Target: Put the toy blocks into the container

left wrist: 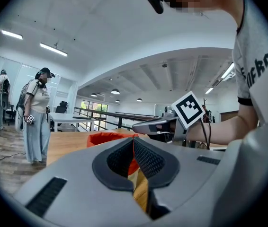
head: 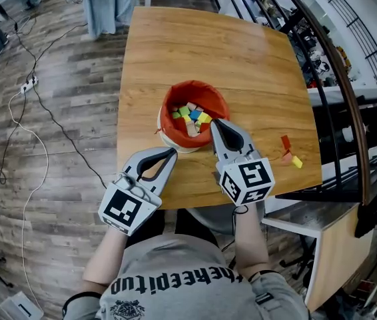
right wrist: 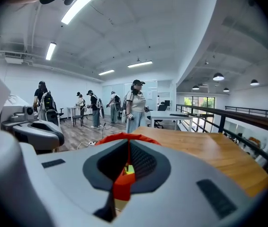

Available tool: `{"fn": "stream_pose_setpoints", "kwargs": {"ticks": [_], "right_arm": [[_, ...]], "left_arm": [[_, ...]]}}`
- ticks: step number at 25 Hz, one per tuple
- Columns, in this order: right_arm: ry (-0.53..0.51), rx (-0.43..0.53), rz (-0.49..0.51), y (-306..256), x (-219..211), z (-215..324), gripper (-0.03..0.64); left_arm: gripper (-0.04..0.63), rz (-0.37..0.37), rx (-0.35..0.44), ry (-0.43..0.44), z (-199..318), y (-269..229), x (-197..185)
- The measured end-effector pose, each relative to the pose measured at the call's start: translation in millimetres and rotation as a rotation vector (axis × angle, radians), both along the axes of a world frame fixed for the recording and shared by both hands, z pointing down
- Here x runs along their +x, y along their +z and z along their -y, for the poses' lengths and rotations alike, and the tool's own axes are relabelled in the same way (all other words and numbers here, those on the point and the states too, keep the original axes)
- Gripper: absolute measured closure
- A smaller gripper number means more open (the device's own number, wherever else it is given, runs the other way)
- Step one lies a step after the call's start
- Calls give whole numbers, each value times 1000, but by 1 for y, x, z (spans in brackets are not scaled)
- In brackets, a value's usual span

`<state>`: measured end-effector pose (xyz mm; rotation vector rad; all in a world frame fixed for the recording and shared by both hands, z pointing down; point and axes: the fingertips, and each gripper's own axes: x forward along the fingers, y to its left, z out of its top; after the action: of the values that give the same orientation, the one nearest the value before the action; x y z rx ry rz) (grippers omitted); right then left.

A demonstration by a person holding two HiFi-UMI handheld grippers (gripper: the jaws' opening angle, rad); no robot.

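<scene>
A round container with an orange-red lining stands mid-table and holds several coloured toy blocks. My right gripper is shut, its tips over the container's right rim with nothing between them. Through its own view I see the red lining and a green block below the closed tips. My left gripper is shut and empty, just in front of and left of the container. Its own view looks across the orange container at the right gripper.
Three loose blocks lie near the table's right edge: a red one, a peach one and a yellow one. The wooden table stretches away behind the container. A railing runs along the right. People stand on the floor beyond the far left corner.
</scene>
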<state>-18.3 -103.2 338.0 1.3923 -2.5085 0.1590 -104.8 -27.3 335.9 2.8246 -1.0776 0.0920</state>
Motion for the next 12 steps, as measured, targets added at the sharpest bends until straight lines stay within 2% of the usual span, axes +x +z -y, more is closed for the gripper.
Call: {"fn": "stream_pose_setpoints", "kwargs": {"ticks": [12], "right_arm": [[90,9,29,-6,39,-11,606]], "left_arm": [[580,2,-9,102,0,2,33]]}}
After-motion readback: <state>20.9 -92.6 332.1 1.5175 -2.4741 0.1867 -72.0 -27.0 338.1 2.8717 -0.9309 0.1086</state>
